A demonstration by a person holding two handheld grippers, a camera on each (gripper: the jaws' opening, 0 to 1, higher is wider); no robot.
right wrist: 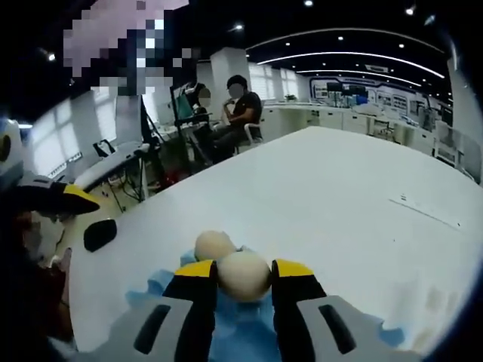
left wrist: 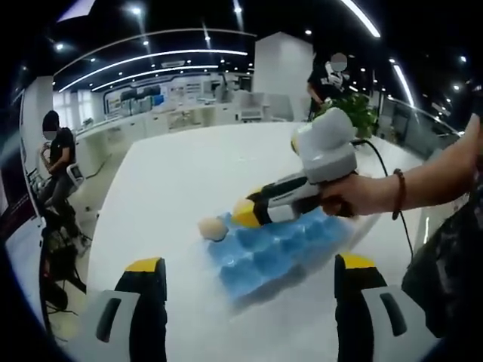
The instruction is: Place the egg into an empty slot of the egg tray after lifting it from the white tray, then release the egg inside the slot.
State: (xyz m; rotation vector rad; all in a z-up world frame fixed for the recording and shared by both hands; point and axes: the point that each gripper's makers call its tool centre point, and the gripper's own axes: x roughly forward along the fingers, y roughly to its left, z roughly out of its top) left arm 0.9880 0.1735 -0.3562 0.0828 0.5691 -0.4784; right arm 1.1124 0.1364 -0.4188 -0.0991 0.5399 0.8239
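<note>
A blue egg tray lies on the white table. My right gripper is shut on a pale egg, held low over the blue egg tray. Just beyond it, a second egg sits in a slot at the tray's edge. In the left gripper view, the right gripper reaches in from the right, held by a hand, its yellow tip beside an egg at the tray's corner. My left gripper stands open in front of the tray, nothing between its jaws.
A black cable runs off the table's right side past a potted plant. A small black object lies near the table edge. People sit at desks beyond the table. The left gripper's tip shows at the left.
</note>
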